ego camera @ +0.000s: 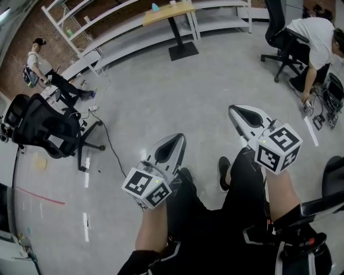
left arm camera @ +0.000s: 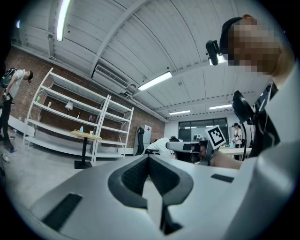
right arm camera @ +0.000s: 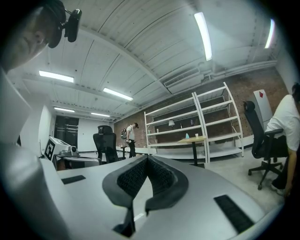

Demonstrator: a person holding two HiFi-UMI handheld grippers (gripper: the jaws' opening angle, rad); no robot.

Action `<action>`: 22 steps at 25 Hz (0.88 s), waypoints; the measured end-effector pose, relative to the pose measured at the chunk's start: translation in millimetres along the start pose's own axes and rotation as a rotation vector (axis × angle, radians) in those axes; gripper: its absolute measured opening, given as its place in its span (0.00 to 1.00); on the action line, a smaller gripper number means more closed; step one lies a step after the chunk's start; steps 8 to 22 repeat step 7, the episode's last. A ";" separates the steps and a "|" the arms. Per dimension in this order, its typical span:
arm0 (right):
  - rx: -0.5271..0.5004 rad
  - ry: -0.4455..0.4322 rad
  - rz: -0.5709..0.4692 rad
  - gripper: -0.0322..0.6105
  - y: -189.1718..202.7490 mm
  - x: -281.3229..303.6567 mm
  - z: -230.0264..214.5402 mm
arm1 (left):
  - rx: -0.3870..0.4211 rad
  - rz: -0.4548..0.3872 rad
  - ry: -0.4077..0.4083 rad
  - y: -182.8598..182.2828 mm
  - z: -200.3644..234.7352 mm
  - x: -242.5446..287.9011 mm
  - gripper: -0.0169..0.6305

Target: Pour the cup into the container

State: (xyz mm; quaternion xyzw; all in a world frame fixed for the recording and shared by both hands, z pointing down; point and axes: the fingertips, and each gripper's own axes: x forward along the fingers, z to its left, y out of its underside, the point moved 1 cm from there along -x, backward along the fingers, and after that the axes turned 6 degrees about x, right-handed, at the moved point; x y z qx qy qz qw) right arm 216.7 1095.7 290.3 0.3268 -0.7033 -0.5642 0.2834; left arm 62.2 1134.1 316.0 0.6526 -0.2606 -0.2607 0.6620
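Far off, a small wooden table (ego camera: 166, 12) carries a blue object (ego camera: 155, 7) and a white cup (ego camera: 172, 2). The same table (right arm camera: 192, 139) with its cup (right arm camera: 197, 135) shows in the right gripper view, in front of white shelves. My left gripper (ego camera: 177, 137) and right gripper (ego camera: 234, 109) hover side by side above the person's lap, both pointing toward the table over bare floor. Both are shut, jaws meeting at the tips, nothing between them (left arm camera: 149, 157) (right arm camera: 148, 158). Neither is near the table.
A black office chair (ego camera: 45, 129) stands at the left with cables on the floor beside it. A person (ego camera: 45, 70) stands by the white shelving (ego camera: 107, 32). Another person (ego camera: 317, 37) bends over on a chair at the right. Grey floor lies between me and the table.
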 end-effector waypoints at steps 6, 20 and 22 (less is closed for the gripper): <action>-0.004 -0.003 0.004 0.05 2.6 6.5 -10.7 | -0.010 0.000 -0.017 5.6 7.7 9.8 0.01; -0.005 -0.002 0.004 0.05 2.9 7.1 -12.8 | -0.010 -0.001 -0.020 5.8 8.5 11.4 0.01; -0.005 -0.002 0.004 0.05 2.9 7.1 -12.8 | -0.010 -0.001 -0.020 5.8 8.5 11.4 0.01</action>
